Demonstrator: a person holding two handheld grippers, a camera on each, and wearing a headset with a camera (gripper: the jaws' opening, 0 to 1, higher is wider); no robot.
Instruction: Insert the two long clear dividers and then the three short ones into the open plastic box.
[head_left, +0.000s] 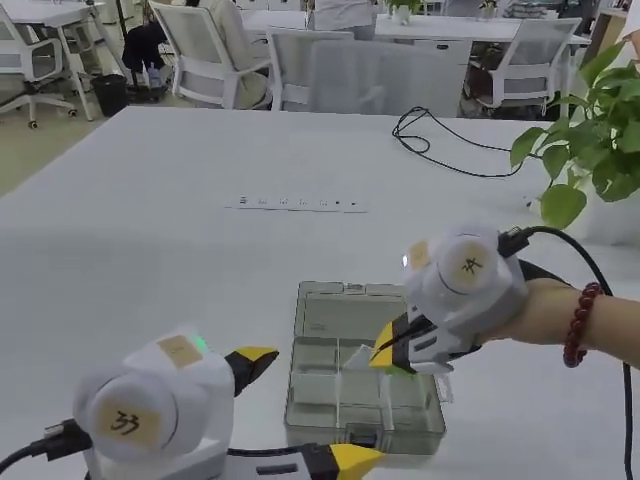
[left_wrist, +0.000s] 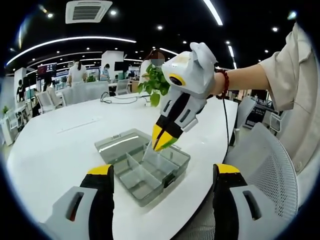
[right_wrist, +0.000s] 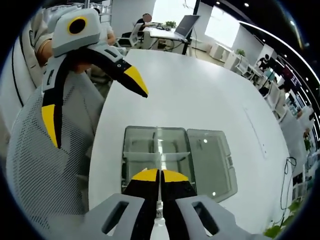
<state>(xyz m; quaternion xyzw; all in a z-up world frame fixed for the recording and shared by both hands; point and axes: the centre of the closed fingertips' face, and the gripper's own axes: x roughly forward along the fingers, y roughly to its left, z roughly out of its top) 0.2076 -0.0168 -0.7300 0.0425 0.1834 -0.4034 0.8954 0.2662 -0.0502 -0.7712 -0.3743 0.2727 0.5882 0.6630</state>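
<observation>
Now the right gripper, clamped on a clear divider, hangs just over the open plastic box — divider edge along its middle line — nearer than the left gripper, jaws apart.

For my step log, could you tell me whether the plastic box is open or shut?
Open: the lid lies flat beside the box, its compartments exposed.
</observation>
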